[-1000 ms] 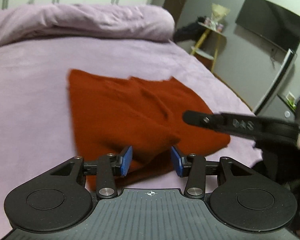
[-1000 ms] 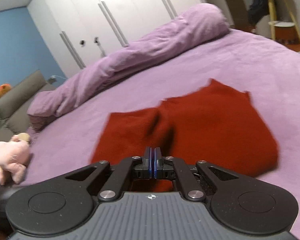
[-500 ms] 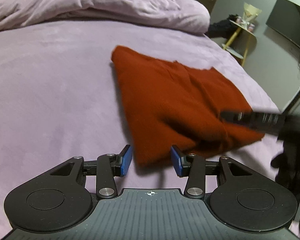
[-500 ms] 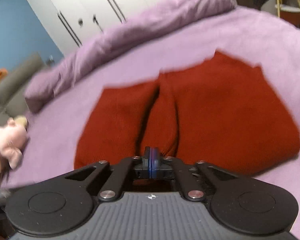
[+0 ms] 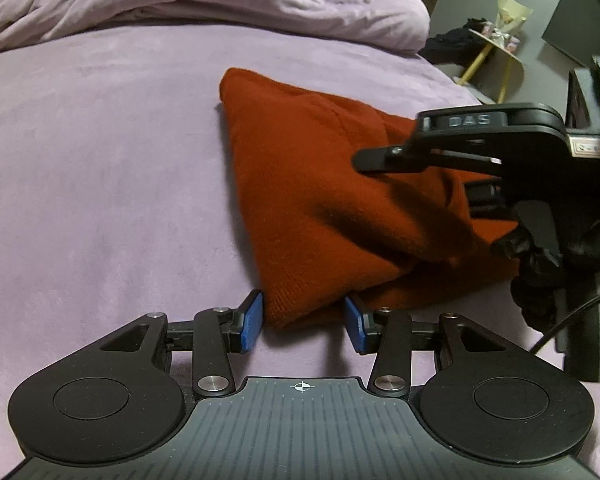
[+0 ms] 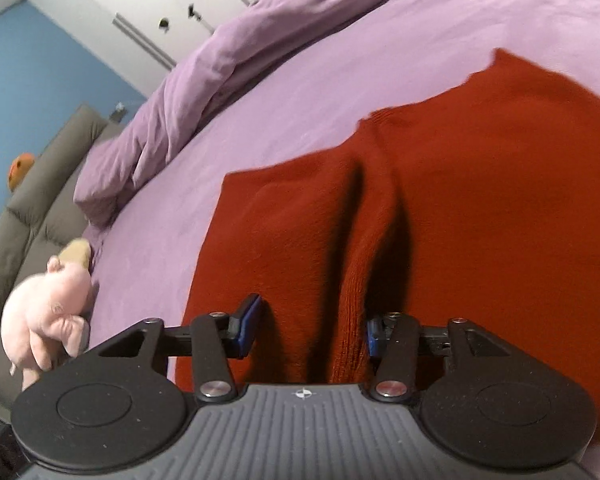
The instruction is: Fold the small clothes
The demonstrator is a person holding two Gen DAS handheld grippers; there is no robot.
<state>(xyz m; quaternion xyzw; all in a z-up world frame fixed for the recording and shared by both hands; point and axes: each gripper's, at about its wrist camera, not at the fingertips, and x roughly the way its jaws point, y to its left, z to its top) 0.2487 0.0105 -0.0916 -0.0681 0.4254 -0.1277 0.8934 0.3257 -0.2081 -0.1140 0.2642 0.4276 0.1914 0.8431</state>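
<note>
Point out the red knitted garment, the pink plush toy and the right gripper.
Red knitted garment (image 5: 308,184): left wrist view, flat upper face.
Pink plush toy (image 6: 46,312): right wrist view, its body.
Right gripper (image 6: 312,332): right wrist view, gap between open jaws.

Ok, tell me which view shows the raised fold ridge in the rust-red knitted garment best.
The right wrist view: the raised fold ridge runs straight toward the open right gripper, its ribbed knit visible on the rust-red knitted garment. The left wrist view shows the garment from the side, partly behind the right gripper; no ridge is discernible.
</note>
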